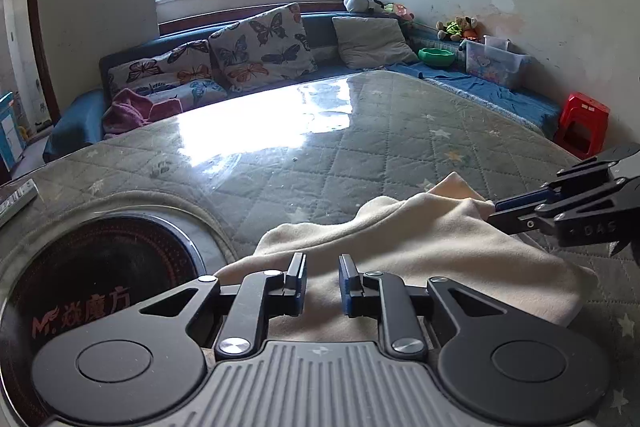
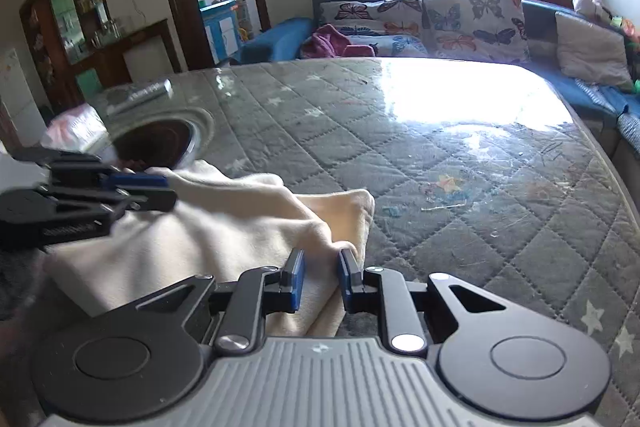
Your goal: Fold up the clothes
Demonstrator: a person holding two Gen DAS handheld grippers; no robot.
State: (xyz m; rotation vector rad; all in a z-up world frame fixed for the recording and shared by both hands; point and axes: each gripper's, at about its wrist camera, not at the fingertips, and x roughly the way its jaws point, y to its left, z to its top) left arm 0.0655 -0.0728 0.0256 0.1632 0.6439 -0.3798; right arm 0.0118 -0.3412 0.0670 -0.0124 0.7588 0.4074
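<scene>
In the left wrist view, the left gripper [image 1: 322, 281] sits low over a cream fleece garment [image 1: 420, 251] that lies rumpled on a table [image 1: 360, 131] covered by a grey quilted, star-printed cloth under a glossy clear sheet. Its blue-padded fingers stand a narrow gap apart, with cloth lying in the gap; whether the pads actually pinch it cannot be told. At the right edge the right gripper [image 1: 496, 211] reaches in sideways, its fingers close together at a raised fold of the garment's far end. A round induction hob [image 1: 96, 275] is set into the table at the near left, just beside the garment's edge. Beyond the table, butterfly-print cushions [image 1: 256, 47] lean on a blue sofa, and a red plastic stool [image 1: 584, 127] stands at the right.

In the right wrist view, the right gripper [image 2: 321, 277] has its fingers a little apart with a bunched ridge of the cream fleece garment [image 2: 224, 227] rising between them, the cloth pressed against both pads. The left gripper [image 2: 164, 191] comes in from the left, blurred, its fingers nearly together at the garment's far edge, beside the induction hob [image 2: 160, 143].
</scene>
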